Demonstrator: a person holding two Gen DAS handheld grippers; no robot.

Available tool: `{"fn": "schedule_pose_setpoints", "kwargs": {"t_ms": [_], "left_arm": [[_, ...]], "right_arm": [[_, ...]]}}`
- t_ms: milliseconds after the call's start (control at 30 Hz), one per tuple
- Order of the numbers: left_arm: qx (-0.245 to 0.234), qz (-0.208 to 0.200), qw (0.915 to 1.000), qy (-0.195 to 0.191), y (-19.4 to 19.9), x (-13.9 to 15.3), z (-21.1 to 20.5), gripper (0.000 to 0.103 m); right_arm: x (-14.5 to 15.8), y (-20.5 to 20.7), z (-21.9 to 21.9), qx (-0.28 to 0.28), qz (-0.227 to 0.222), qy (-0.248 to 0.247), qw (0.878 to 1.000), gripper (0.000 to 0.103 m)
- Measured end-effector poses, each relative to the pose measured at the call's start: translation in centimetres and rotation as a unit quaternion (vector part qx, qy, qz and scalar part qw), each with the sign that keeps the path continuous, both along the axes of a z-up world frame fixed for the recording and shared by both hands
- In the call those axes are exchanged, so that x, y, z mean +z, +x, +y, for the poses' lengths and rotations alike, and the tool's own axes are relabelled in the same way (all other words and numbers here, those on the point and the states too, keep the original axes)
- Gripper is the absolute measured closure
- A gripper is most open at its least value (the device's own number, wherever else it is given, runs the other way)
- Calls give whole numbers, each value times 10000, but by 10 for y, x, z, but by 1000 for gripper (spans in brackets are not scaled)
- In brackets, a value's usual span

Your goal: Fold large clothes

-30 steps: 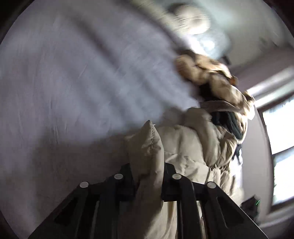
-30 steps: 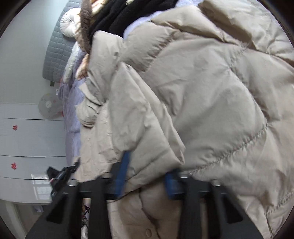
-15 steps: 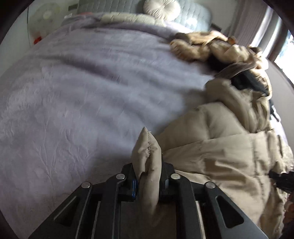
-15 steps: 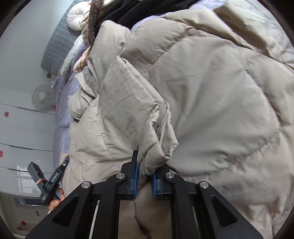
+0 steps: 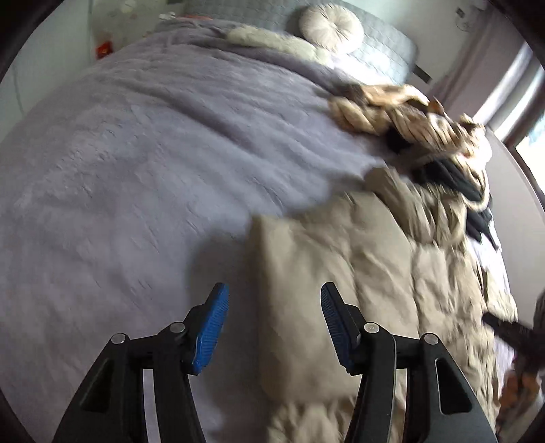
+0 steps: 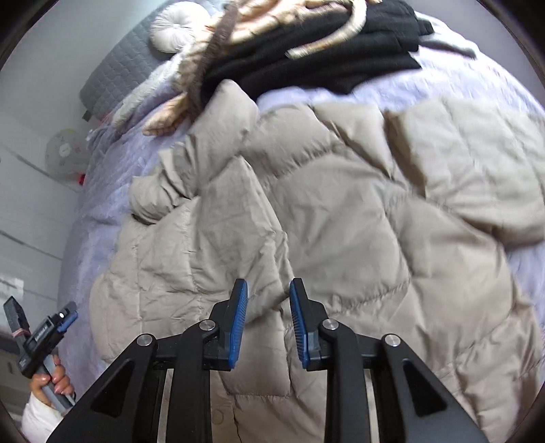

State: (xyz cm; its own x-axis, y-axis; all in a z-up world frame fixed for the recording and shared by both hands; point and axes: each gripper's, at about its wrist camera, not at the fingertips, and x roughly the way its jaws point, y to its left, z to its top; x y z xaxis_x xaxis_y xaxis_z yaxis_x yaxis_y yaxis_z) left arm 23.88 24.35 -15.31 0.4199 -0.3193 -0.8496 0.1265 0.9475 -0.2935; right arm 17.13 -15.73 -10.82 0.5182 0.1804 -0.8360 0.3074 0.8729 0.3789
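A large beige puffer coat [image 6: 340,221] lies spread on the lavender bed cover [image 5: 119,163]. In the left wrist view the coat [image 5: 340,279] fills the lower right, its left hem corner lying flat. My left gripper [image 5: 272,327] is open and empty just above that corner. My right gripper [image 6: 267,317] is open and empty over a fold of the coat's front panel. The left gripper also shows in the right wrist view [image 6: 41,334], held in a hand at the bed's near left.
A pile of tan and black clothes [image 6: 306,44] lies beyond the coat, also in the left wrist view [image 5: 425,136]. A round white cushion [image 5: 332,29] rests against the grey headboard [image 5: 385,51]. A window [image 5: 531,112] is at right.
Both grippers have opened and let go of the coat. The coat has dropped flat onto the bed. Both grippers have pulled back a little.
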Motion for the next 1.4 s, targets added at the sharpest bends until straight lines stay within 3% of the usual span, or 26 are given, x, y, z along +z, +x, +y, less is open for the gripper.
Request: {"fn": "schedule_pose_setpoints", "kwargs": {"t_ms": [133, 200, 233, 267, 367, 500, 567, 667, 900, 1067, 1167, 1333, 1400], "left_arm": [[65, 211, 9988, 446, -7, -40, -26, 45], [201, 298, 9985, 406, 4, -62, -28, 44], [239, 311, 9985, 370, 5, -68, -26, 40], [297, 323, 9984, 370, 9, -73, -27, 32], [312, 369, 9983, 319, 17, -78, -25, 32], [274, 409, 9971, 575, 19, -68, -30, 32], [336, 463, 9961, 668, 19, -57, -33, 32], [210, 384, 9970, 633, -1, -39, -41, 32], [-182, 253, 9974, 644, -30, -5, -84, 32], [-569, 359, 9952, 708, -66, 6, -126, 31], [-765, 306, 9938, 748, -84, 12, -154, 1], [-1044, 319, 9894, 957, -112, 12, -200, 1], [-1149, 328, 9847, 1270, -120, 9, -220, 1]], "right_arm": [[-13, 12, 9, 480, 74, -98, 9988, 85], [-33, -2, 2, 457, 442, -201, 9978, 85], [-45, -7, -2, 430, 537, -161, 9975, 91], [-54, -6, -6, 397, 523, -132, 9978, 94], [-54, -3, -13, 375, 417, -144, 9983, 95], [-45, -8, -29, 274, 536, -303, 9977, 95], [-38, -16, -43, 103, 607, -255, 9978, 90], [-32, -28, -59, -91, 559, 43, 9984, 90], [-22, -26, -67, -7, 401, 184, 9990, 89], [-16, -45, -68, -33, 282, 342, 9990, 67], [-16, -61, -71, -85, 292, 423, 9986, 63], [-14, -105, -112, -436, 326, 543, 9970, 47], [-12, -115, -131, -577, 299, 564, 9963, 41]]}}
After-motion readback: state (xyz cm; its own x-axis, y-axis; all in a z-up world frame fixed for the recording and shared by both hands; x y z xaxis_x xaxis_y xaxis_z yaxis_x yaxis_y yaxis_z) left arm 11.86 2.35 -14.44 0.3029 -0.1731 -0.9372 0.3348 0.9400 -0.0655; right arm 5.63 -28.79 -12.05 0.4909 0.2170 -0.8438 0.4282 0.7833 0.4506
